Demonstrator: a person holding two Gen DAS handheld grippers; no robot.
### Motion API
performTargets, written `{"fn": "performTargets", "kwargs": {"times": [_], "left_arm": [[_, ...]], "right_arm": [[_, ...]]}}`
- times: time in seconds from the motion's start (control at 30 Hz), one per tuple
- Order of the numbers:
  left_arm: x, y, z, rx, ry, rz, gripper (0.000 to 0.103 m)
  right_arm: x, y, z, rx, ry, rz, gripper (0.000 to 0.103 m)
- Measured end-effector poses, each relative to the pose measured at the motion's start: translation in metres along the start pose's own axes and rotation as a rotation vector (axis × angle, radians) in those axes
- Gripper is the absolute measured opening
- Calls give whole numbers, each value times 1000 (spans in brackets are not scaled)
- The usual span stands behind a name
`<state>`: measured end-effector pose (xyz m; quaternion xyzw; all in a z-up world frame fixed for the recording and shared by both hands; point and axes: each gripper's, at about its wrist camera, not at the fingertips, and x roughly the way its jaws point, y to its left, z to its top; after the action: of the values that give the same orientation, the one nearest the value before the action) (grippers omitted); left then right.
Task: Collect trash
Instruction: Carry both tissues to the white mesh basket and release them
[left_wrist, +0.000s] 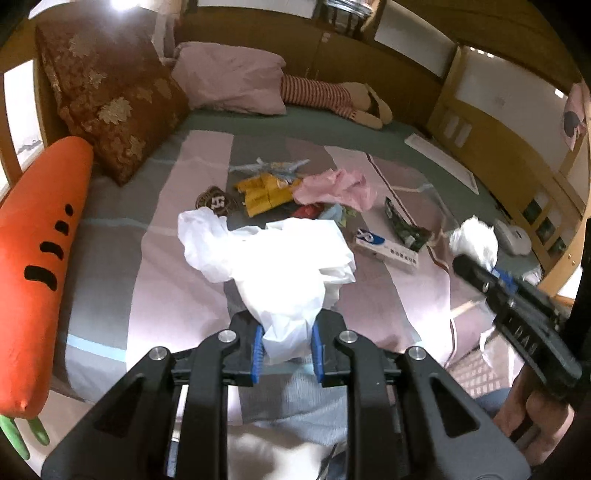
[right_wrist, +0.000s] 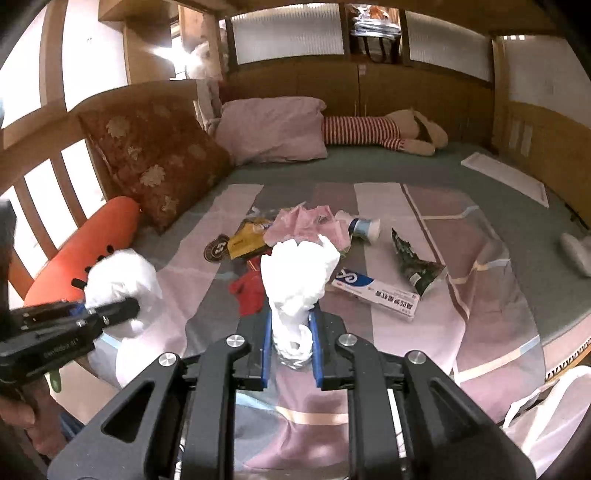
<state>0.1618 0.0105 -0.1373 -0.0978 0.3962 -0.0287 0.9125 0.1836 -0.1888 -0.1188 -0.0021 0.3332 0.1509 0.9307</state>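
My left gripper (left_wrist: 286, 334) is shut on the gathered neck of a white plastic bag (left_wrist: 273, 266), which billows out over the striped bedspread (left_wrist: 184, 295). My right gripper (right_wrist: 290, 341) is shut on a crumpled white tissue (right_wrist: 299, 273), held above the bed. In the left wrist view that tissue (left_wrist: 474, 236) shows at the right gripper's (left_wrist: 463, 263) tip. Loose trash lies mid-bed: yellow packets (left_wrist: 264, 194), a pink plastic bag (left_wrist: 334, 188), a red wrapper (right_wrist: 249, 286), a toothpaste box (right_wrist: 376, 293), a dark green wrapper (right_wrist: 413, 264) and a round brown packet (left_wrist: 214, 201).
An orange carrot plush (left_wrist: 40, 258) and a brown patterned cushion (left_wrist: 110, 99) line the left side. A pink pillow (left_wrist: 229, 81) and a striped soft toy (left_wrist: 325, 96) lie at the head. A flat white box (right_wrist: 506, 173) sits far right, against the wooden walls.
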Motion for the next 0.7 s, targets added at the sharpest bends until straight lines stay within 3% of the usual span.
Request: {"fn": "performTargets", "kwargs": {"times": [0.3, 0.7], "left_arm": [[8, -11, 6, 50, -67, 100, 21], [39, -8, 0, 57, -46, 168, 21]], "right_arm": [[-1, -5, -2, 24, -38, -26, 18], [9, -8, -5, 27, -14, -32, 18]]}}
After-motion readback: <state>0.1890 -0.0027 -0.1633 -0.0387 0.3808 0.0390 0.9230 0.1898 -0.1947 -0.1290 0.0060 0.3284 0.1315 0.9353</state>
